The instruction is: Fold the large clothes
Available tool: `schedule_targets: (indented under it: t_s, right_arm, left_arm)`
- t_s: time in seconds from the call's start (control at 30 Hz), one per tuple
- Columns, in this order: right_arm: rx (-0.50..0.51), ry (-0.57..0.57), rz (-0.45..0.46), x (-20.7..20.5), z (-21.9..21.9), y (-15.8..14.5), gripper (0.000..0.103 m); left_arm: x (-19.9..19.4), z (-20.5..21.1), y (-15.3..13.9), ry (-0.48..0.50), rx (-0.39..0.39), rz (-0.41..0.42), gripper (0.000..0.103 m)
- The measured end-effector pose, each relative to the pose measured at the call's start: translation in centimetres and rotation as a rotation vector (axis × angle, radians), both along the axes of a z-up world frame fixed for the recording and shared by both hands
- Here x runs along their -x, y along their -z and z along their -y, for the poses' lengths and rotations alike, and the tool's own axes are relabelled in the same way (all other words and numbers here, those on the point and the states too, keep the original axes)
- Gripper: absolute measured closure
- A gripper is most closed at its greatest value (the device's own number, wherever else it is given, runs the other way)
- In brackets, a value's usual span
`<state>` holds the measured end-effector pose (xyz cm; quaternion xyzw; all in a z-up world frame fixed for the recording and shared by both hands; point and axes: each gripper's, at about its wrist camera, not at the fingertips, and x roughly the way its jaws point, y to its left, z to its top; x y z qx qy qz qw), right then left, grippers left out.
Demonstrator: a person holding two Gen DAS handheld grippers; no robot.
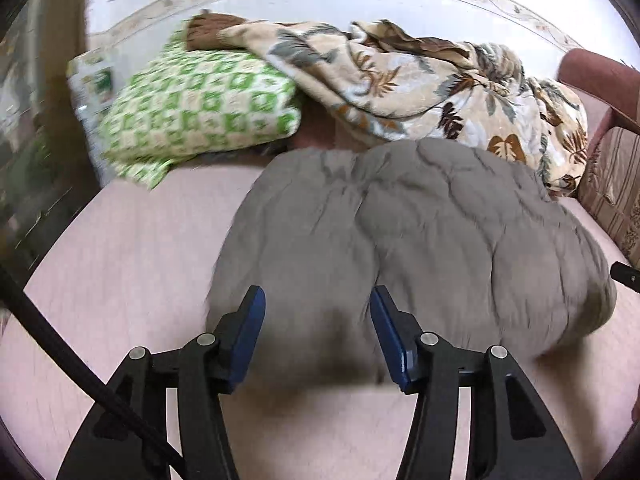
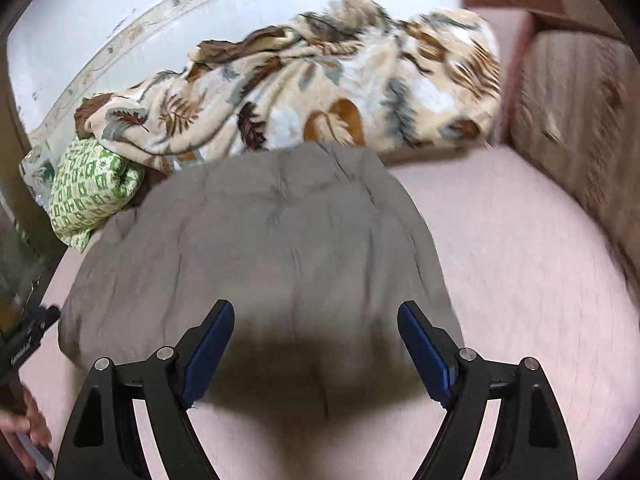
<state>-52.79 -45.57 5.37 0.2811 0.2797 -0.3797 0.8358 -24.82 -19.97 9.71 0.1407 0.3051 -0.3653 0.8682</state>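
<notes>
pink bedsheet (image 1: 120, 260) fills both views, a pale wall behind it. left gripper (image 1: 316, 300) hangs with its jaws parted, nothing between the blue pads, right above the near edge of the grey garment (image 1: 420, 240). right gripper (image 2: 316, 312) stands wider open, empty too, over the same near edge. the grey garment lies folded and puffy mid-bed, wrinkled, its far edge touching the leaf-print blanket (image 2: 320, 80) heaped along the wall side. a green checked pillow (image 1: 200, 108) sits at the far left corner, partly under the blanket. a brownish striped armrest (image 2: 572, 120) borders the right edge. a hand (image 2: 24, 424) shows low at the left of the right wrist view.
</notes>
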Motion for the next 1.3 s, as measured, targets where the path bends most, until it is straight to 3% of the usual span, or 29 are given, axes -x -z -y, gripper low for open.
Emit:
schedule_targets:
  t_s: [0.07, 0.17, 0.37, 0.6, 0.73, 1.07, 1.3]
  right_arm:
    - [-0.031, -0.012, 0.007, 0.4, -0.9, 0.5, 0.016]
    - [0.023, -0.019, 0.013, 0.3, -2.2, -0.5, 0.016]
    - [0.049, -0.045, 0.062, -1.8, -2.3, -0.9, 0.016]
    - [0.009, -0.072, 0.010, -5.7, -0.8, 2.0, 0.016]
    - [-0.023, -0.070, 0.001, -6.1, 0.0, 3.5, 0.014]
    - [-0.022, -0.088, -0.090, -7.8, 0.2, 5.3, 0.007]
    - [-0.035, -0.088, -0.076, -7.3, 0.1, 4.7, 0.006]
  left_arm:
    - [0.5, -1.0, 0.9, -0.035, -0.002, 0.030, 0.049]
    - [-0.6, -0.2, 1.9, -0.033, -0.026, -0.005, 0.049]
    - [-2.2, 1.2, 1.8, -0.064, -0.003, 0.044, 0.049]
    - [-5.1, 2.3, 4.6, -0.103, -0.032, 0.009, 0.039]
    - [-5.0, 2.9, 4.9, -0.098, -0.054, 0.034, 0.038]
    - [-5.8, 3.1, 6.1, -0.089, -0.080, -0.044, 0.036]
    - [-4.5, 2.4, 4.7, -0.112, -0.047, 0.037, 0.037]
